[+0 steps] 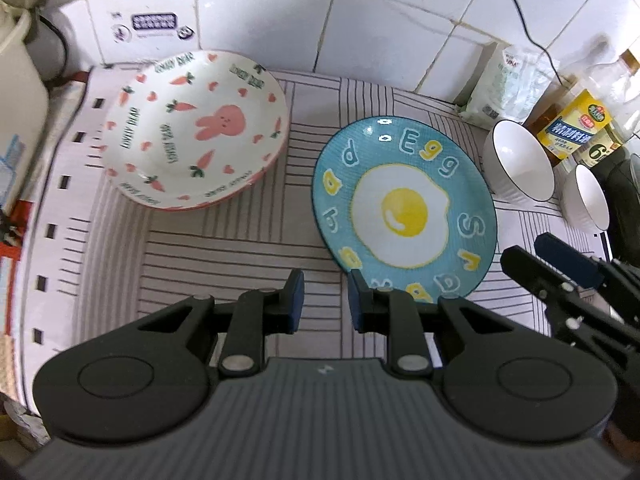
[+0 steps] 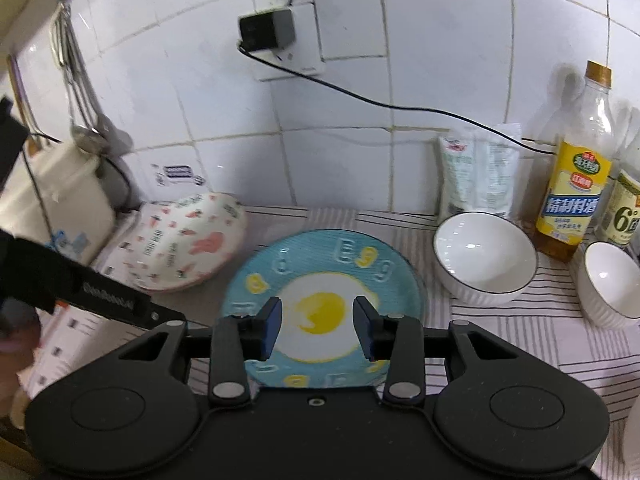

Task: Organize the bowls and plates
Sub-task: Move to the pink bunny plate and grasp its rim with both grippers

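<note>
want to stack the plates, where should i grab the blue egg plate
Pinch the round blue ceramic fried-egg plate at its near rim, coming from the front edge. It lies flat on the striped mat, and its upturned rim there is clear of the white bowls.

On the striped mat point(image 1: 240, 248), the rabbit plate point(image 1: 196, 128) lies far left, apart from the egg plate point(image 1: 404, 200) to its right. Right of that stand a larger bowl point(image 1: 518, 160) and, nearer, a smaller bowl point(image 1: 586, 196). Bottles point(image 2: 576, 168) and a pouch point(image 2: 476, 172) stand behind, against the tiled wall point(image 2: 440, 40).
</note>
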The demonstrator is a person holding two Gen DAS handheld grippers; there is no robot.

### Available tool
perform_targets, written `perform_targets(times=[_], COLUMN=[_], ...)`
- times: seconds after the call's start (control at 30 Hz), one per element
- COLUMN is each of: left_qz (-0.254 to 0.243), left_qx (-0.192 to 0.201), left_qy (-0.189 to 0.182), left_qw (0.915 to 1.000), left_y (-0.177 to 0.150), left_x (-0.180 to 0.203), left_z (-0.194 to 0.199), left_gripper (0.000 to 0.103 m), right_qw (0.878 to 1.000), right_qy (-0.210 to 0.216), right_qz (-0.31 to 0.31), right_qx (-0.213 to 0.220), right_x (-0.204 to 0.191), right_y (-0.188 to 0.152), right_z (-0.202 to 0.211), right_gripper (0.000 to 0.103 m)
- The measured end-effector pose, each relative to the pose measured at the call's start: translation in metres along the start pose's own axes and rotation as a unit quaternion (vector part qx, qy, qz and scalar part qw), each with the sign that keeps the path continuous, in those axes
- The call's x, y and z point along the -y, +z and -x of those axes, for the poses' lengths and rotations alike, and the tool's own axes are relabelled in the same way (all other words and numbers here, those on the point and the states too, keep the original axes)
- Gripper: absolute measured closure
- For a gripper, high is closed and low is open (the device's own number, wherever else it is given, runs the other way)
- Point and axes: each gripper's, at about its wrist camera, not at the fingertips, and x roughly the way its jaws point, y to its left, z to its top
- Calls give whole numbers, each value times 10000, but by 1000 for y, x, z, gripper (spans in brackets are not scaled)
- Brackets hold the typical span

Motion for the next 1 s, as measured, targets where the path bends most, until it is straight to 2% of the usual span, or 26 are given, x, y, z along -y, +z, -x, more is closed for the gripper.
perform_targets(times=[0.2, 0.33, 0.53, 0.57, 0.7, 0.87, 1.0], left_qz=[162, 347, 530, 551, 542, 465, 482], left_qx=[158, 191, 269, 288, 395, 616, 868], left_qy=[164, 283, 446, 472, 621, 842, 959], left_qw=[9996, 9988, 9972, 9969, 9958, 9935, 9904], left_y=[-12, -20, -28, -29, -30, -24, -13], left_x=[-17, -31, -49, -52, -64, -82, -102], left_z=[25, 33, 45, 47, 53, 57, 55], left_gripper=[79, 78, 75, 73, 68, 51, 42], right_qw=[9994, 9983, 9957, 9952, 9920, 9893, 9877], right_qy=[340, 535, 780, 817, 1036, 1270, 1428], right_qz=[19, 208, 497, 539, 714, 703, 544], right_qx=[23, 72, 74, 83, 117, 166, 318], right_x=[-17, -32, -51, -55, -65, -69, -68], right_y=[11, 17, 24, 24, 27, 32, 34], right_z=[17, 26, 30, 30, 23, -1, -31], right_gripper=[53, 45, 39, 34, 32, 30, 30])
